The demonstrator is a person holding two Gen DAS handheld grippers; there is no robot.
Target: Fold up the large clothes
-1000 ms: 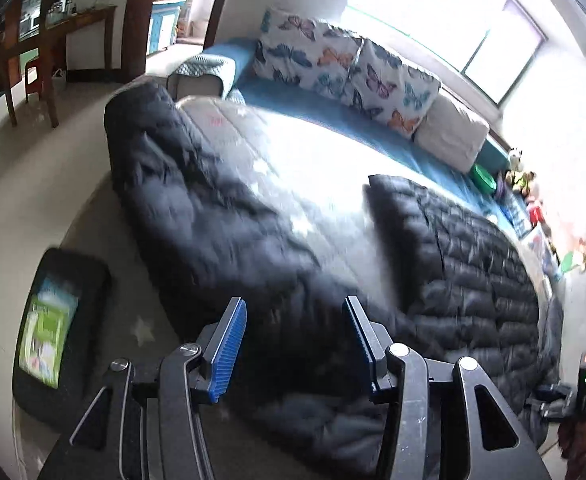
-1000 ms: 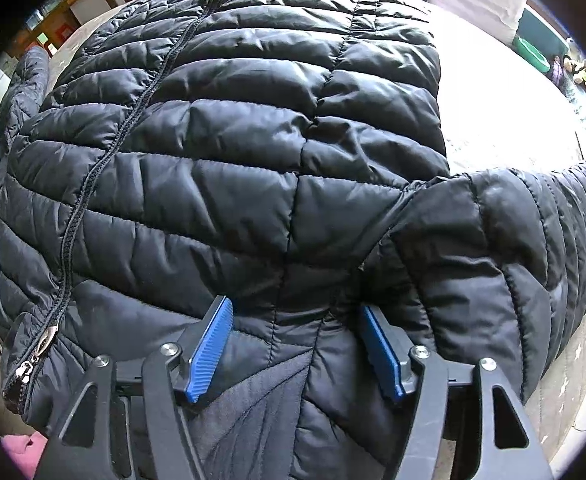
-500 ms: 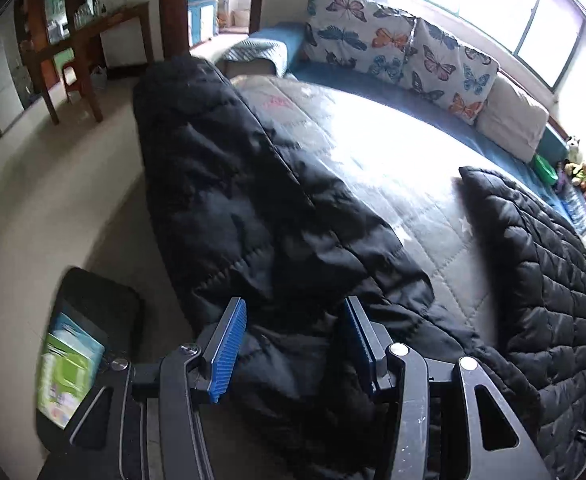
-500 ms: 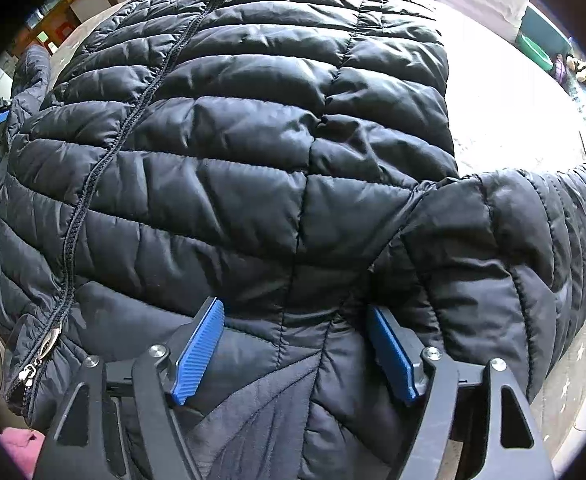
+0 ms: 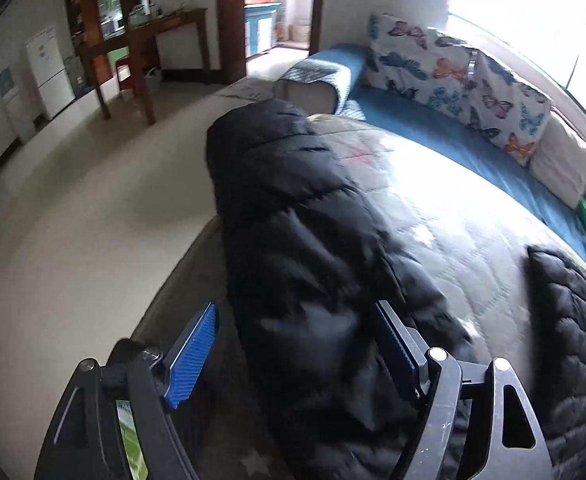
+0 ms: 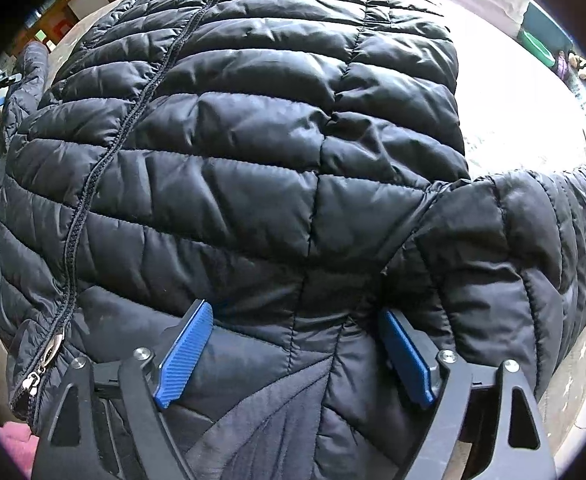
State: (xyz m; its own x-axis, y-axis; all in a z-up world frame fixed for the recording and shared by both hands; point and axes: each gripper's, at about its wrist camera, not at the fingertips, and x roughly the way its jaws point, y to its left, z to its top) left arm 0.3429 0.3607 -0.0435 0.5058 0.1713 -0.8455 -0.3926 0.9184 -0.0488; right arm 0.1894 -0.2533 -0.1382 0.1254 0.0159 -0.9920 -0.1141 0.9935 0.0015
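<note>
Left wrist view: left gripper [image 5: 297,354] parted around the sleeve [image 5: 301,216] lying along the bed's [image 5: 473,248] left edge. Right gripper [image 6: 297,354] parted over the black puffer jacket [image 6: 253,140] near its shoulder. Judged step: first sleeve fold; next, closing on the sleeve and carrying it across the body.

One black quilted jacket [image 6: 253,152] lies across one bed [image 5: 473,240], with two sleeves in sight, one [image 5: 293,216] along the bed's left edge and one [image 6: 533,240] to the right. Two butterfly-print pillows [image 5: 421,60] and one white pillow [image 5: 561,164] line the window side. Two tools appear, one left [image 5: 293,352] and one right [image 6: 293,356]. One wooden desk [image 5: 161,40] and one white fridge [image 5: 51,72] stand behind.
</note>
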